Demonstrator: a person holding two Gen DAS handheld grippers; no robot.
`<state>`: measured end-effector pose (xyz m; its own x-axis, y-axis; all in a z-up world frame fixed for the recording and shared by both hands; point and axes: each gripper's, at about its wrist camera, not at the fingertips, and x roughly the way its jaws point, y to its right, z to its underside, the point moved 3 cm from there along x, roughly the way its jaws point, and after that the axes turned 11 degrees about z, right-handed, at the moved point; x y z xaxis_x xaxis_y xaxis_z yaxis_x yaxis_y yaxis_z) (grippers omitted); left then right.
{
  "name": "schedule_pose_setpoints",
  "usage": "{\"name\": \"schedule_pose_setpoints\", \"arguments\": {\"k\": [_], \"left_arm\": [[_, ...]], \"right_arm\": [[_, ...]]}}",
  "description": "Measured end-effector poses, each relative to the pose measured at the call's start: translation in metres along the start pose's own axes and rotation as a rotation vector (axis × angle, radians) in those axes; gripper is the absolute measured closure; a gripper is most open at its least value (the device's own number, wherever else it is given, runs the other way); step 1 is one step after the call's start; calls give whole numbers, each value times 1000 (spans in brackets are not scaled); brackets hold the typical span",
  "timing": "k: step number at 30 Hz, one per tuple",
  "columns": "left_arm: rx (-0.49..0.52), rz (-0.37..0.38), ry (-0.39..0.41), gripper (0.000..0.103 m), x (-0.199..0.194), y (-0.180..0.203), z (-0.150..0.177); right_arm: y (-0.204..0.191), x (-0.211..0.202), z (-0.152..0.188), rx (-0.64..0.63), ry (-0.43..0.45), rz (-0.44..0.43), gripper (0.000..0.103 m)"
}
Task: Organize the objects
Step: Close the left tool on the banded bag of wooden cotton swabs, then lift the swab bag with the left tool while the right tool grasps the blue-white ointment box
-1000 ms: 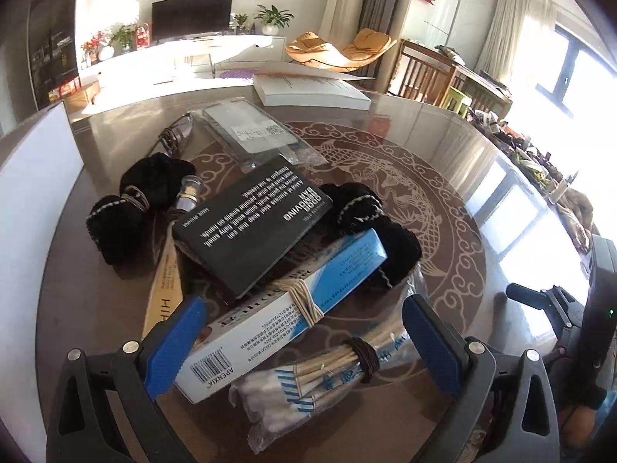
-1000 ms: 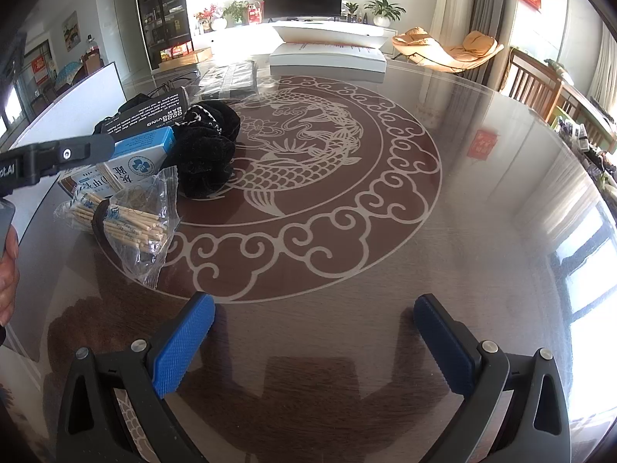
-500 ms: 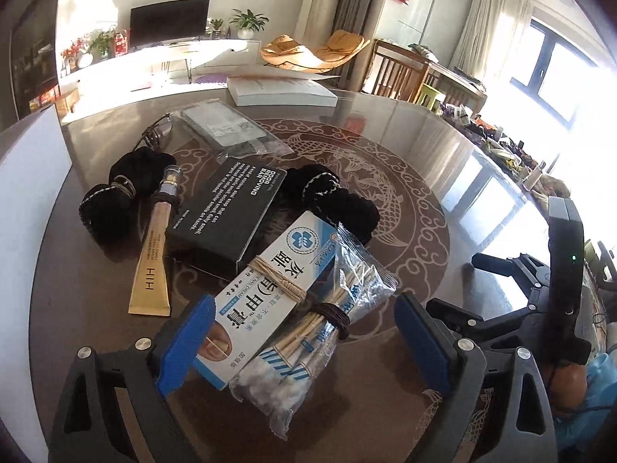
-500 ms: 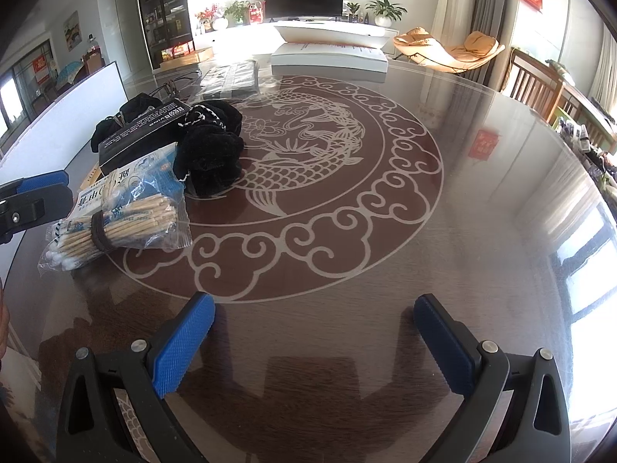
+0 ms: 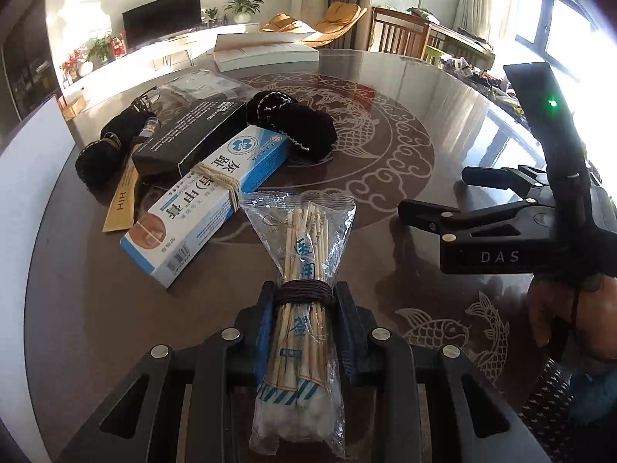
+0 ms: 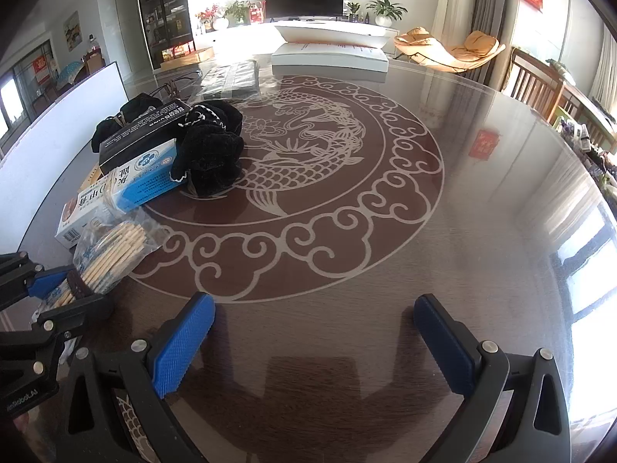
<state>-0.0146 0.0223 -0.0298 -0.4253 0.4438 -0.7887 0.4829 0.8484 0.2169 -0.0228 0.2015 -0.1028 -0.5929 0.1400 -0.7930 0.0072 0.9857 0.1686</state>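
Note:
My left gripper (image 5: pixel 304 308) is shut on a clear bag of cotton swabs (image 5: pixel 304 254) bound by a dark band, at the near edge of the pile; the bag also shows in the right wrist view (image 6: pixel 112 254). Behind it lie a blue-and-white box (image 5: pixel 208 200) tied with a rubber band, a black box (image 5: pixel 193 135), black knitted items (image 5: pixel 297 123) and a tan tube (image 5: pixel 123 200). My right gripper (image 6: pixel 308 332) is open and empty above bare tabletop, to the right of the pile; it shows in the left wrist view (image 5: pixel 455 196).
The round brown table (image 6: pixel 443 250) carries a fish and cloud pattern. A white book (image 6: pixel 327 58) and a clear packet (image 6: pixel 231 77) lie at the far side. A white board (image 6: pixel 65 115) stands along the left edge. Chairs stand beyond the right rim.
My left gripper has closed on the cotton swab bag, which was lying free between its open fingers, and drawn it away from the blue-and-white box. The right gripper has stayed still.

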Motion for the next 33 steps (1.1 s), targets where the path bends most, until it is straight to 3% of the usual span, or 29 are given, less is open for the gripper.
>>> {"name": "schedule_pose_setpoints", "arguments": {"k": [5,9,12,16,22,24,26,28,30,33], "left_arm": [[-85,-89,55,71,-24,-13,32],[-170,-200,99,70,-32,-38,37],[-271,-233,142,69,-42,-62,42],[-335,-299,159,69,-50,-91,44],[-332,-360,142,69,-44,-122,27],[-340,-372,134,58,-44,-128,26],[-391,-369,147,39,-47,-137,30],[-389,-340,154,34,-48,-137,31],[-355,-342,124,20,-42,-133,29],[-334,-331,94,7,-36,-131,26]], "right_arm": [[0,0,0,0,0,1,0],[0,0,0,1,0,1,0],[0,0,0,1,0,0,0],[-1,0,0,1,-1,0,0],[-1,0,0,0,-1,-3,0],[-2,0,-1,-6,1,-7,0],[-4,1,-1,-13,2,-12,0],[-8,-1,-1,-40,8,-29,0],[-21,-11,-5,-103,57,-104,0],[-57,-39,-30,-245,177,-242,0]]}}
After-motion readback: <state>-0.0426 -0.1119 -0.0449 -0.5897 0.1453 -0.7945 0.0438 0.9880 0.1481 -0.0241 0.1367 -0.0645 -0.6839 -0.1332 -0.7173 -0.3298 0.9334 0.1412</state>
